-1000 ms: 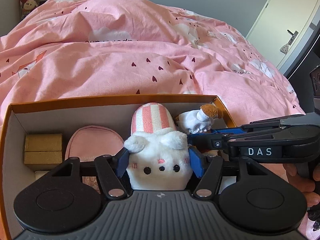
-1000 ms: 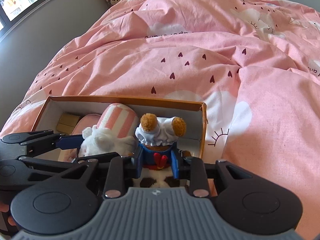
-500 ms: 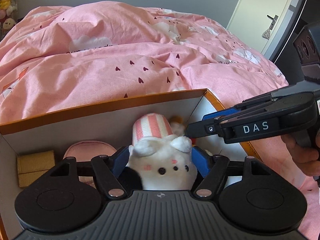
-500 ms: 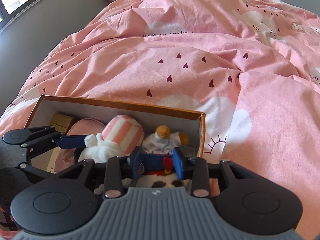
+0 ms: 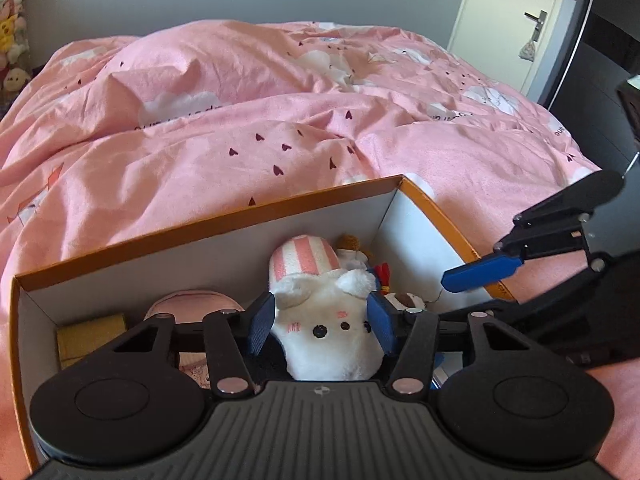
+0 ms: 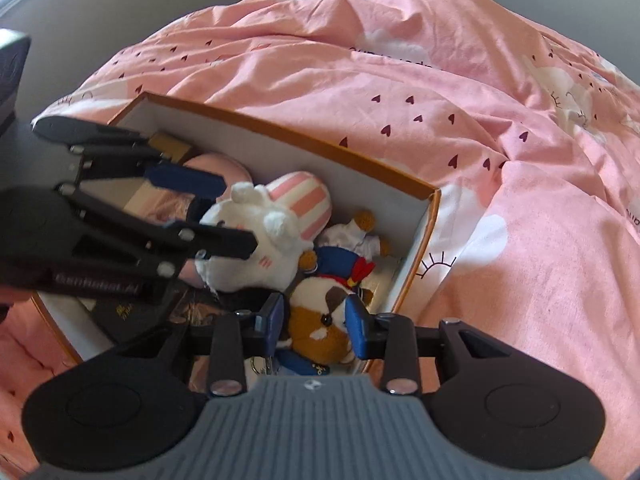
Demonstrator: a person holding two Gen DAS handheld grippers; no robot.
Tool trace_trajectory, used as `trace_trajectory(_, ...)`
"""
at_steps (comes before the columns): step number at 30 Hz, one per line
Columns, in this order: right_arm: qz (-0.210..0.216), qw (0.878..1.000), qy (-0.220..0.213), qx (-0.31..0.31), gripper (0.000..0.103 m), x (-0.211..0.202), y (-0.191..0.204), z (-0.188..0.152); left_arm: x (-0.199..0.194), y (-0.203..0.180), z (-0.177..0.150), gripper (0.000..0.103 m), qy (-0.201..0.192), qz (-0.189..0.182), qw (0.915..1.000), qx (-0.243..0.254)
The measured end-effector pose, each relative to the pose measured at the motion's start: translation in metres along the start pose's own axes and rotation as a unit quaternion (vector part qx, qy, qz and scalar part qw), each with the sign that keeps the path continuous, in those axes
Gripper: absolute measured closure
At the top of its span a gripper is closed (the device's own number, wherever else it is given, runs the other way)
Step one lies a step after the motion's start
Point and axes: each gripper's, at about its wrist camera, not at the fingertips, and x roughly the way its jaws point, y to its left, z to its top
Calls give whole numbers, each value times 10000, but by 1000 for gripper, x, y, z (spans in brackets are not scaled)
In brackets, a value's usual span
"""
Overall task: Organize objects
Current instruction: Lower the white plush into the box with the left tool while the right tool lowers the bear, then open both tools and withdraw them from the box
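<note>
An orange-rimmed cardboard box (image 5: 224, 220) with white inner walls lies on the pink bed; it also shows in the right wrist view (image 6: 280, 136). My left gripper (image 5: 322, 326) is open around a white plush with a pink-striped hat (image 5: 324, 320), which rests in the box (image 6: 260, 240). My right gripper (image 6: 316, 320) is open around the head of a brown-and-white plush in blue clothes (image 6: 320, 316), lying in the box's right end. The right gripper's blue finger (image 5: 480, 276) hangs over the box's right wall.
A pink pouch (image 5: 192, 304) and a tan block (image 5: 90, 332) lie in the box's left part, with a dark book (image 6: 124, 312) under the toys. The pink heart-print duvet (image 5: 280, 120) surrounds the box. A door (image 5: 512, 20) stands far right.
Both grippers opened and lowered their plush toys into the box. The right gripper pulled back and up; the brown plush now lies flat at the right end.
</note>
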Motion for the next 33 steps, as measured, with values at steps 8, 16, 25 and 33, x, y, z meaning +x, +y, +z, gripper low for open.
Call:
trace_trajectory(8,-121,9956,166,-919,67,12,15,-5,10,9,2,49,583,87,9943,-887)
trace_trajectory(16,-220,9823,563,-1771,68,30,29,-6,31,4,19,51,1067,265,9876,-1121)
trace_trajectory(25,-291,9818,506,-1806,78,48,27,-1,38,1,10,52,1346,284,9900,-321)
trace_trajectory(33,-395,9843,383,-1677,78,57,22,3,53,-2,12,46,1191,298,9918,-357)
